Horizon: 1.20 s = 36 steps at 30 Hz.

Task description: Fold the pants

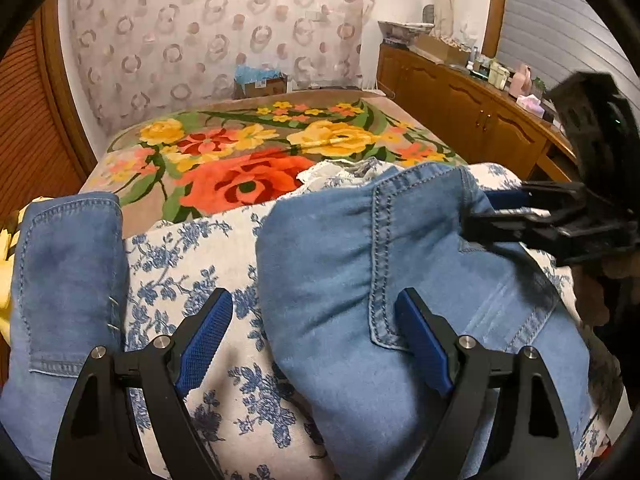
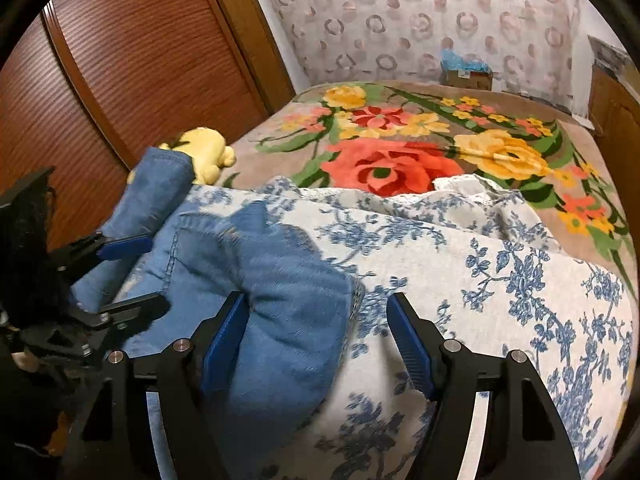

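Observation:
Light blue denim pants (image 1: 340, 264) lie on a white cloth with blue flowers (image 1: 188, 264) on the bed. One leg (image 1: 68, 280) lies at the left, the other part bunches up in the middle. My left gripper (image 1: 310, 334) is open, its jaws around the edge of the bunched denim. My right gripper (image 2: 316, 336) is open, a fold of the pants (image 2: 280, 300) between its jaws. Each gripper shows from the side in the other's view, the right (image 1: 492, 216) and the left (image 2: 128, 272).
A floral blanket (image 1: 248, 152) covers the bed behind the cloth. A yellow plush toy (image 2: 204, 152) lies by the wooden wardrobe doors (image 2: 100, 60). A wooden sideboard (image 1: 472, 108) with clutter stands at the right. A cardboard box (image 1: 260, 84) sits by the curtain.

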### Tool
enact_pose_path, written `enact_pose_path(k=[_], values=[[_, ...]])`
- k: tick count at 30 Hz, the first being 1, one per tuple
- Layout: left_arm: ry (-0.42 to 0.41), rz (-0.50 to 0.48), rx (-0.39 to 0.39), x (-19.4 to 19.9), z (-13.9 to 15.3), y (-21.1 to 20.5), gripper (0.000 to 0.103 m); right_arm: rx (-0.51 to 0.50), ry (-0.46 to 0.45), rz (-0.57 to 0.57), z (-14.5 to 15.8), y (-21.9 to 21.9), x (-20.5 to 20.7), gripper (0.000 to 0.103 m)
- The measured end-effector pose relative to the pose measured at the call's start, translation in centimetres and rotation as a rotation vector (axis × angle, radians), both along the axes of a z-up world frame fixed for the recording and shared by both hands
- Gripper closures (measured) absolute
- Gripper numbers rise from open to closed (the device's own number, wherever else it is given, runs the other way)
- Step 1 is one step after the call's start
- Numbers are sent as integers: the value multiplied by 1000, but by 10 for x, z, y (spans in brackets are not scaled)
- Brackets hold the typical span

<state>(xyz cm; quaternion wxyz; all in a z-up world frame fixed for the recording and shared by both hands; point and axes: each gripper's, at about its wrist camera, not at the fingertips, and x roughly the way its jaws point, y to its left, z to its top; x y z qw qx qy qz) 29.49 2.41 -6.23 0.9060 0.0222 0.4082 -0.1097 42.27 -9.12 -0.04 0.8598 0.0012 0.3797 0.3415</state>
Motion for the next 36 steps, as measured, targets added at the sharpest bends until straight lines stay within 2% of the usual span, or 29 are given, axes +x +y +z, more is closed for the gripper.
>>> enact_pose_path(k=[2, 6, 13, 16, 18, 19, 20, 23, 26, 30, 36], values=[[-3, 9, 9, 2, 0, 2, 18, -16, 6, 50, 0, 3, -6, 30], [-3, 13, 7, 5, 0, 3, 18, -46, 41, 74, -11, 10, -7, 30], [7, 15, 5, 7, -2, 5, 18, 45, 123, 108, -31, 19, 18, 28], [7, 18, 1, 6, -3, 6, 18, 67, 121, 115, -33, 22, 20, 28], [7, 20, -2, 4, -4, 6, 18, 78, 121, 116, -35, 23, 21, 33], [7, 21, -6, 3, -4, 7, 18, 91, 120, 120, -35, 22, 22, 41], [5, 22, -9, 1, -3, 7, 18, 112, 119, 127, -33, 20, 20, 55], [-14, 25, -16, -9, 3, 9, 18, 139, 95, 149, -21, 19, 11, 67], [-48, 34, -29, -24, 16, 14, 18, 143, 12, 163, 1, 25, -9, 72], [-118, 67, -54, -49, 43, 30, 18, 133, -97, 198, 40, 41, -36, 74], [-226, 128, -80, -91, 79, 64, 18, 101, -189, 233, 82, 69, -65, 75]])
